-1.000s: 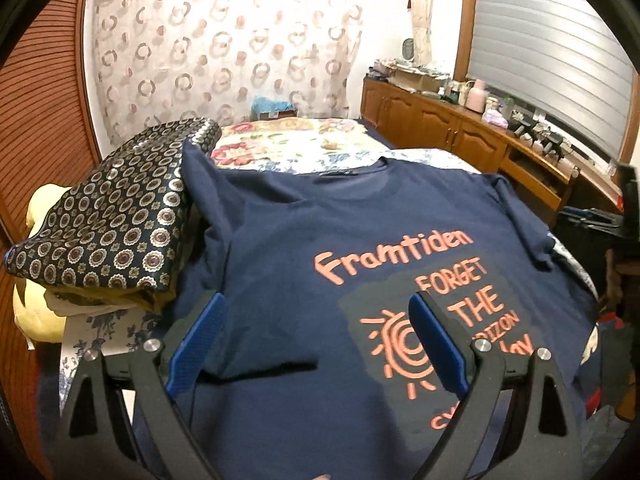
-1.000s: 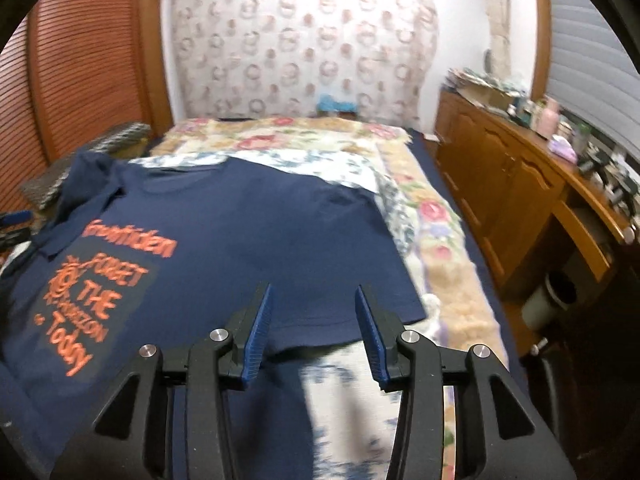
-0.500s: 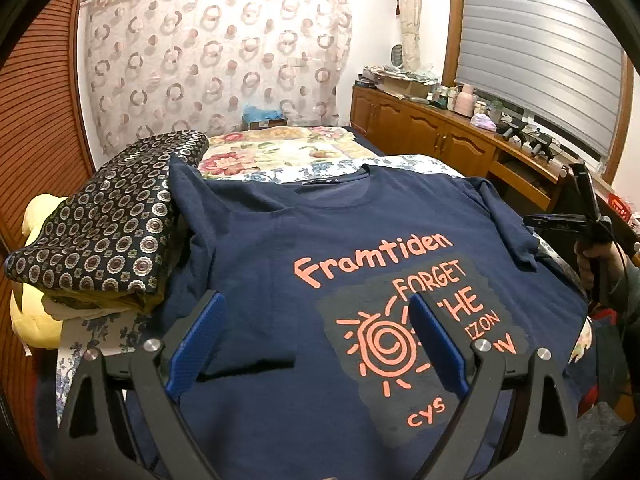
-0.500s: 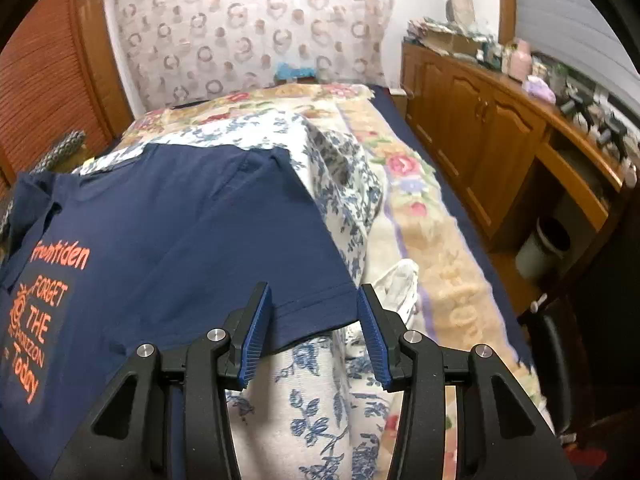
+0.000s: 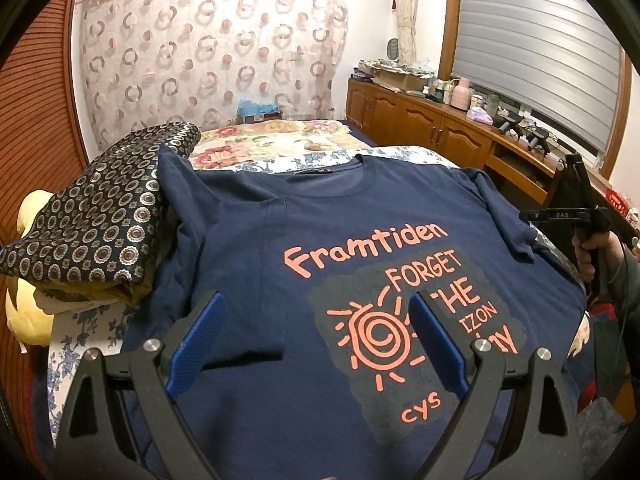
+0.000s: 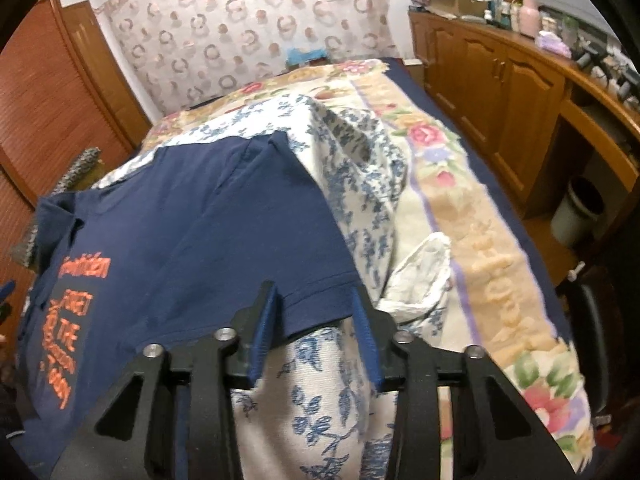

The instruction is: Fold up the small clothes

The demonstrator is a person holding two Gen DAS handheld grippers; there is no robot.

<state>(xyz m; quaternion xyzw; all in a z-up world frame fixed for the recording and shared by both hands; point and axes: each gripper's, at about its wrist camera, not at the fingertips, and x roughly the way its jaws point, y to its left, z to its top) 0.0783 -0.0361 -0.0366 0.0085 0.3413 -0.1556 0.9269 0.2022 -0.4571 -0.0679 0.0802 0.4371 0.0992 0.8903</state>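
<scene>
Your navy T-shirt (image 5: pixel 280 248) lies face up and spread flat on the bed (image 6: pixel 492 240), collar toward the far wall, orange "Framtiden" print and sun spiral facing you. Its left sleeve drapes up against a folded dotted cloth (image 5: pixel 100 216) stacked on something yellow at the bed's left edge. Your left gripper (image 5: pixel 316 340) hangs over the lower chest of the shirt, fingers (image 5: pixel 192 340) wide apart with nothing between them; one blue pad sits over plain navy cloth, the other over the printed patch. You cannot tell from this view whether the tips touch the fabric. Your right gripper (image 6: pixel 316 320) is at the shirt's right sleeve (image 6: pixel 312 292), and the sleeve's hemmed edge runs between its blue pads. Those jaws are closing on the hem; a gap still shows on either side, so no firm pinch yet. The sleeve rests on a blue-flowered sheet (image 6: pixel 360 184), which is bunched into a ridge just right of the shirt. Beyond that runs a floral blanket (image 6: pixel 480 216) along the bed's right side. In the left view your right hand (image 5: pixel 592 252) shows at the frame's right edge, wrapped round the black handle of its gripper, just beyond the sleeve. A wooden cabinet (image 6: pixel 500 72) with clutter on top stands along the right wall, a bin (image 6: pixel 580 208) on the floor beside it.
</scene>
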